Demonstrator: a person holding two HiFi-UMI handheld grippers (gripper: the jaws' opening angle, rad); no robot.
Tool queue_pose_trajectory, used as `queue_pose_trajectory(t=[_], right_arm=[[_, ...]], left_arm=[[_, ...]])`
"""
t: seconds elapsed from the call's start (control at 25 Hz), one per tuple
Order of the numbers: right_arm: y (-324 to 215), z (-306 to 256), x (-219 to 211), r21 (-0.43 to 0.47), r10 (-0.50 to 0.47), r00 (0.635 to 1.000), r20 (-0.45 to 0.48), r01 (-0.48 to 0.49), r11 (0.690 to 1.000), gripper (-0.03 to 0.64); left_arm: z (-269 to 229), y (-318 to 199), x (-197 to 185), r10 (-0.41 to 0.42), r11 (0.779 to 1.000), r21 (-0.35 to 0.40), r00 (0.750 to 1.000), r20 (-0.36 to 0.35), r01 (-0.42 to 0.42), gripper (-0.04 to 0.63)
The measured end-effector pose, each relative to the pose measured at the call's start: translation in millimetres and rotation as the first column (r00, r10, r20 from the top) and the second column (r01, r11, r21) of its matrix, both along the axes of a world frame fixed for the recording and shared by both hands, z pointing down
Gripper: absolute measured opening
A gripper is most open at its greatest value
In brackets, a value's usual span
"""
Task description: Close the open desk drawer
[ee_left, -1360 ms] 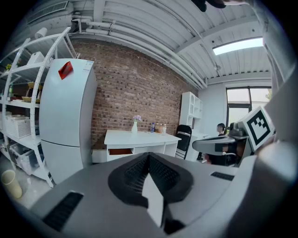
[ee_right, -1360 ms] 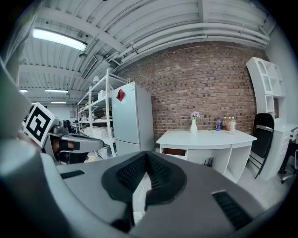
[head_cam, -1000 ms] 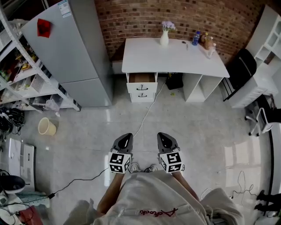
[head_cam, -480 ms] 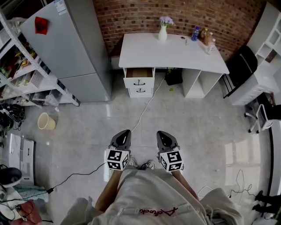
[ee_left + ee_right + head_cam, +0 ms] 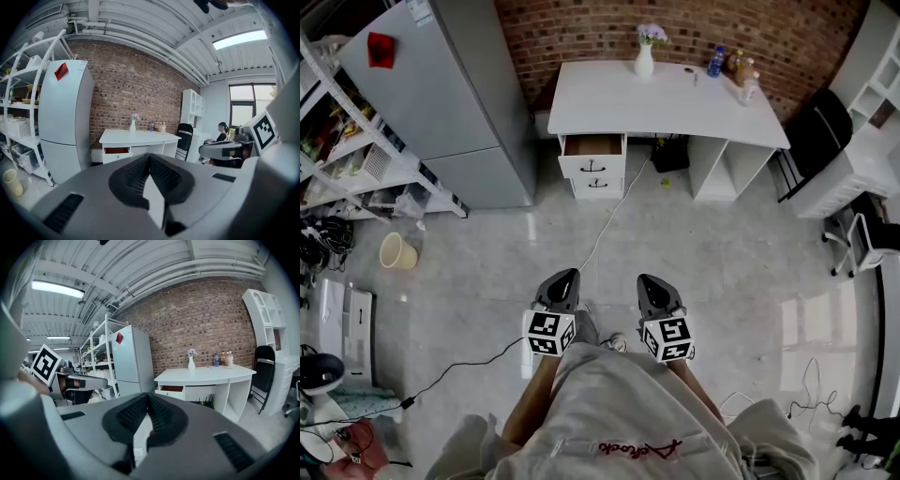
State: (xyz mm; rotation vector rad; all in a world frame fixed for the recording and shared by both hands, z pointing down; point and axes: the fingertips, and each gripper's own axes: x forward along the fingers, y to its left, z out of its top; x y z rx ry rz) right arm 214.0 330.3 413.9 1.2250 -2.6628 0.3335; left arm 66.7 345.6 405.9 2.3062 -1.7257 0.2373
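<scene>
A white desk point(image 5: 666, 98) stands against the brick wall, far ahead of me. Its top drawer point(image 5: 592, 146) is pulled out, showing a brown inside; the drawer below it is closed. The same open drawer point(image 5: 116, 151) shows in the left gripper view, and the drawer point(image 5: 171, 389) shows in the right gripper view. My left gripper point(image 5: 567, 276) and right gripper point(image 5: 646, 279) are held side by side near my waist, both shut and empty, pointing toward the desk across a wide stretch of floor.
A grey fridge point(image 5: 441, 94) stands left of the desk, with metal shelving point(image 5: 337, 150) further left. A white cable point(image 5: 605, 225) runs over the floor from the desk toward me. A beige bucket point(image 5: 397, 251) sits at left. A vase point(image 5: 645, 58) and bottles point(image 5: 733, 66) stand on the desk; a black chair point(image 5: 814, 141) at right.
The desk and fridge have slid up in the head view and the grippers sit slightly higher, as I step forward over the floor. Both grippers stay shut.
</scene>
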Motion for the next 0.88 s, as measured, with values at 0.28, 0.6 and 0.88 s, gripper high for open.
queue_pose_trajectory(t=[0.28, 0.6, 0.88], right_arm=[[-15.0, 2.8, -1.7, 0.004, -0.024, 1.0, -0.005, 0.024, 1.0, 0.018], [-40.3, 3.6, -12.8, 0.021, -0.052, 0.999, -0.004, 0.052, 0.998, 0.018], [-69.6, 6.2, -28.1, 0.021, -0.072, 0.997, -0.024, 0.073, 0.997, 0.018]], left_arm=[[2.4, -12.2, -1.6, -0.022, 1.0, 0.003, 1.0, -0.008, 0.022, 0.012], [4.4, -33.1, -10.1, -0.044, 0.999, 0.015, 0.999, -0.008, 0.044, 0.012], [13.2, -56.7, -25.4, -0.066, 0.998, 0.002, 0.997, -0.028, 0.066, 0.012]])
